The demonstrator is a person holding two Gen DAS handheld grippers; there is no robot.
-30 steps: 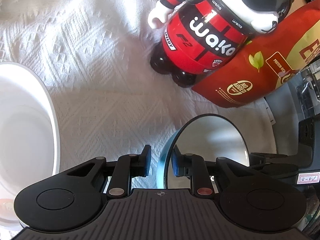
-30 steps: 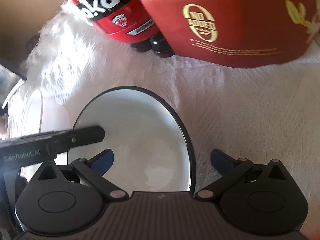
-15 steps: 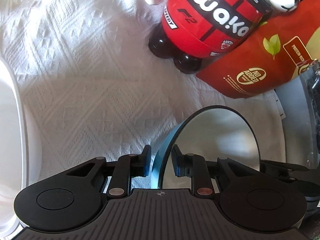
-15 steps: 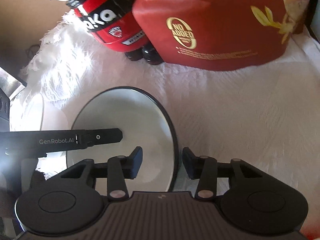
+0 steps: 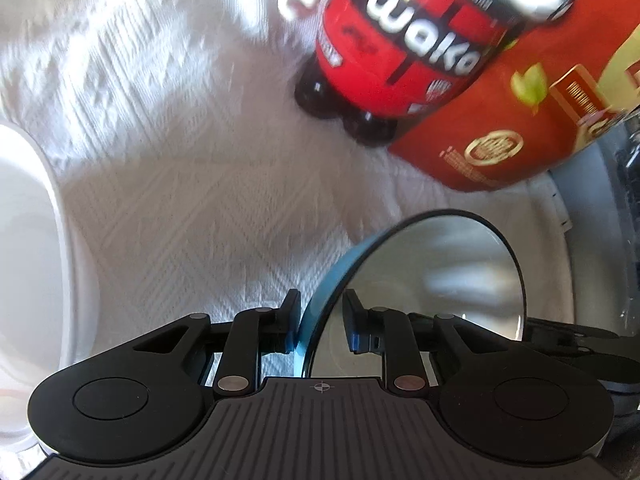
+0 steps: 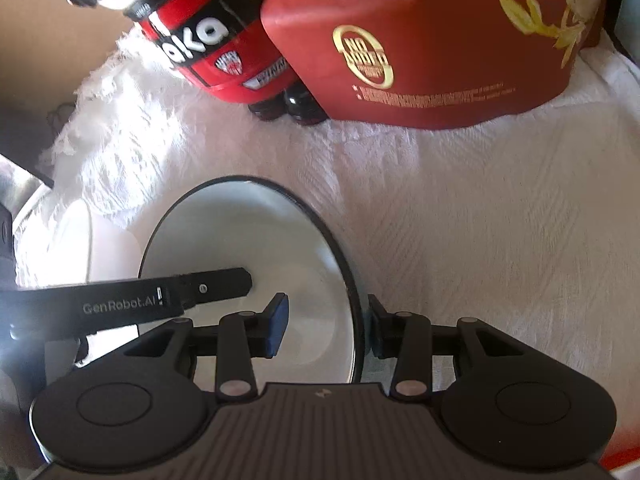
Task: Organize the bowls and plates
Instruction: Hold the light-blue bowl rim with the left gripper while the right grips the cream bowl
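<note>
A bowl, blue outside and white inside with a dark rim, hangs tilted over the white cloth. My left gripper is shut on its near rim, one pad on the blue wall, and its jaws are easing open. From the other side the bowl has its right rim between the jaws of my right gripper. These jaws are closing; the outer pad is at the wall and the inner pad still stands off it. The left gripper's black finger reaches over the bowl in the right wrist view.
A white dish lies at the left on the cloth, and shows too as a white dish beyond the bowl. A red mascot figure and a red bag stand at the back. Bare cloth spreads right of the bowl.
My right jaws went from wide apart to narrow around the bowl's right rim. The bowl tipped up more on edge. The left gripper kept its hold and shifted only slightly.
</note>
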